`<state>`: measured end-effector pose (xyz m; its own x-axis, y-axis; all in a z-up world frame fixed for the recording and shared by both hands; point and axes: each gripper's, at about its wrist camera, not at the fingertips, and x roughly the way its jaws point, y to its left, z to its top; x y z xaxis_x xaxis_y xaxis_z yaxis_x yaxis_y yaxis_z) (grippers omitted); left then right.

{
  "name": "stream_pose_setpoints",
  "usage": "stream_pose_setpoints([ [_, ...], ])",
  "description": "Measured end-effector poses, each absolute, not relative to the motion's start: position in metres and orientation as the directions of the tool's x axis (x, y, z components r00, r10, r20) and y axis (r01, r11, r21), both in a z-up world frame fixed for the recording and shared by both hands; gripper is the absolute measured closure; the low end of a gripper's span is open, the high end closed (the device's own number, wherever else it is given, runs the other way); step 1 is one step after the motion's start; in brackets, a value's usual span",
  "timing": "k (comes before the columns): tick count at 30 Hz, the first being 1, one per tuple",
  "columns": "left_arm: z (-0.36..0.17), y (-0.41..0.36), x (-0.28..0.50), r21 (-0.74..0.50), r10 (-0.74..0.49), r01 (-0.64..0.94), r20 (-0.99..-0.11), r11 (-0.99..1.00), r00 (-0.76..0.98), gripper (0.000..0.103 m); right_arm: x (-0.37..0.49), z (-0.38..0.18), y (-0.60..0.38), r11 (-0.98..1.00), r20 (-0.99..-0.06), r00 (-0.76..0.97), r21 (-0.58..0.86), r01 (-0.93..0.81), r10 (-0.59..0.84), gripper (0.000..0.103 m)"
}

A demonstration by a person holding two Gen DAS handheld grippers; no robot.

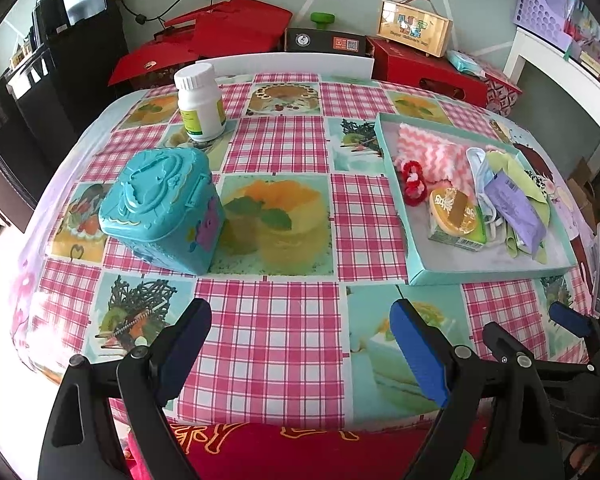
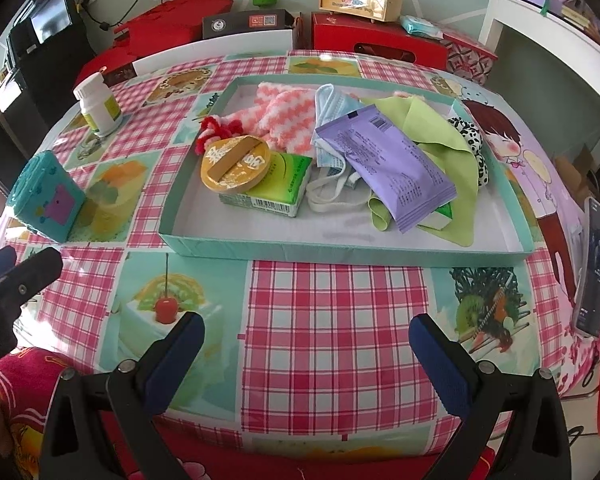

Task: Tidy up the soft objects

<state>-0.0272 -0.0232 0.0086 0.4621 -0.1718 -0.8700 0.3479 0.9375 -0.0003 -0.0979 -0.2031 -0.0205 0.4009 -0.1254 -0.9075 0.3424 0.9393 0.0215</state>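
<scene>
A shallow teal tray (image 2: 340,254) (image 1: 488,274) on the checked tablecloth holds the soft things: a pink-and-white towel (image 2: 286,114) (image 1: 432,152), a blue face mask (image 2: 332,104), a green cloth (image 2: 440,128), a purple wipes pack (image 2: 384,160) (image 1: 514,208), a red fuzzy ornament (image 2: 216,130), a green tissue pack (image 2: 278,186) and a round gold tin (image 2: 236,164) on top of it. My left gripper (image 1: 302,338) hovers open over the near table edge, nothing between its jaws. My right gripper (image 2: 306,354) is open in front of the tray, also empty.
A teal plastic box (image 1: 162,210) (image 2: 46,200) and a white pill bottle (image 1: 200,102) (image 2: 98,106) stand on the left half of the table. A phone (image 2: 594,268) leans at the right edge. Red boxes and a wooden case sit behind the table.
</scene>
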Motion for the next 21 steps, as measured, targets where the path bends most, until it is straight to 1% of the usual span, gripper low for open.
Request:
stream_pose_setpoints([
  [21,0.0033,-0.026,-0.0256,0.034,-0.136,0.343,-0.877,0.939,0.46,0.012,-0.0989,-0.0225,-0.2055,0.933,-0.909,0.398,0.029,0.358,-0.125,0.0],
])
